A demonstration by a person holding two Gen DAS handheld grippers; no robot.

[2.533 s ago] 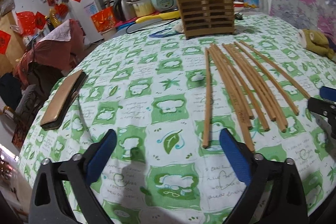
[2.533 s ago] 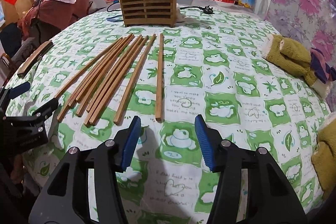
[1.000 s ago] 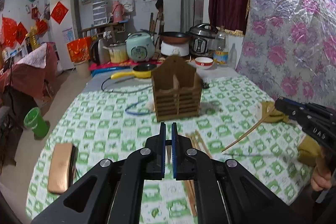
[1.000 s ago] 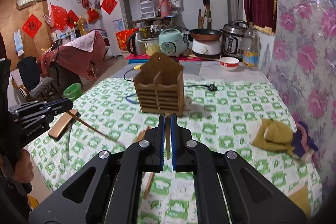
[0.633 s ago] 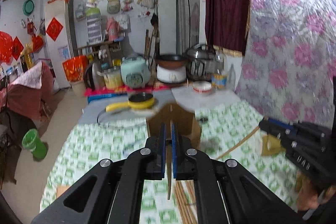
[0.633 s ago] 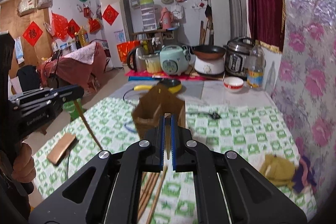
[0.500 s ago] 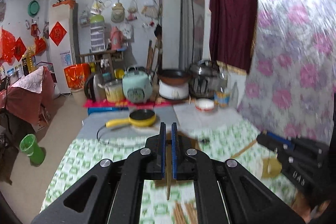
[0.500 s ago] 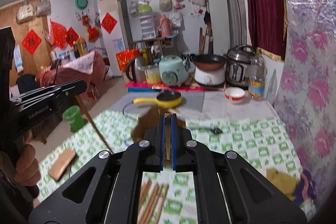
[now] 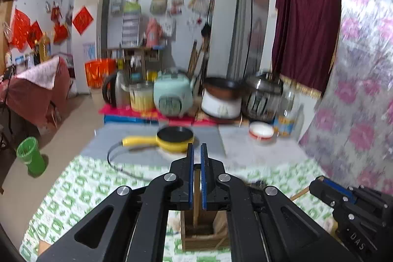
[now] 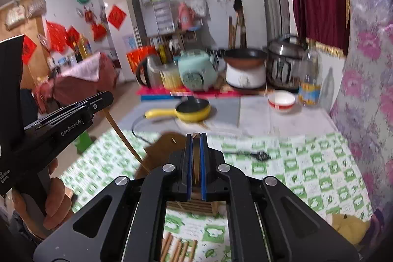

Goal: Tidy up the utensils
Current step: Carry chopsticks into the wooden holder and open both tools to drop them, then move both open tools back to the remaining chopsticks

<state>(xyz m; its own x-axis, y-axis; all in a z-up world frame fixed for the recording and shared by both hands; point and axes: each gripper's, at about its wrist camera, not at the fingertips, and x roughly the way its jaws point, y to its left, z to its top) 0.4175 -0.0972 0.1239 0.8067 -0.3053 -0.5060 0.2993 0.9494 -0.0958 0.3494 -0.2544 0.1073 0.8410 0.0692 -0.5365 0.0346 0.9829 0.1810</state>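
Left wrist view: the left gripper (image 9: 195,179), which hung wide over the counter (image 9: 81,186) moments ago, now pinches one chopstick (image 9: 196,198) upright, its tip dipping into the wooden holder (image 9: 205,236) below.

Right wrist view: the right gripper (image 10: 195,165), its jaws just easing slightly, likewise clamps a chopstick (image 10: 195,158) above the holder. More chopsticks (image 10: 180,249) remain on the counter, so sorting has likely just begun.

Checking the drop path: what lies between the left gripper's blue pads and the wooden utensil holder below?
Only the wooden chopstick, hanging from the left gripper toward the wooden utensil holder, in the left wrist view.
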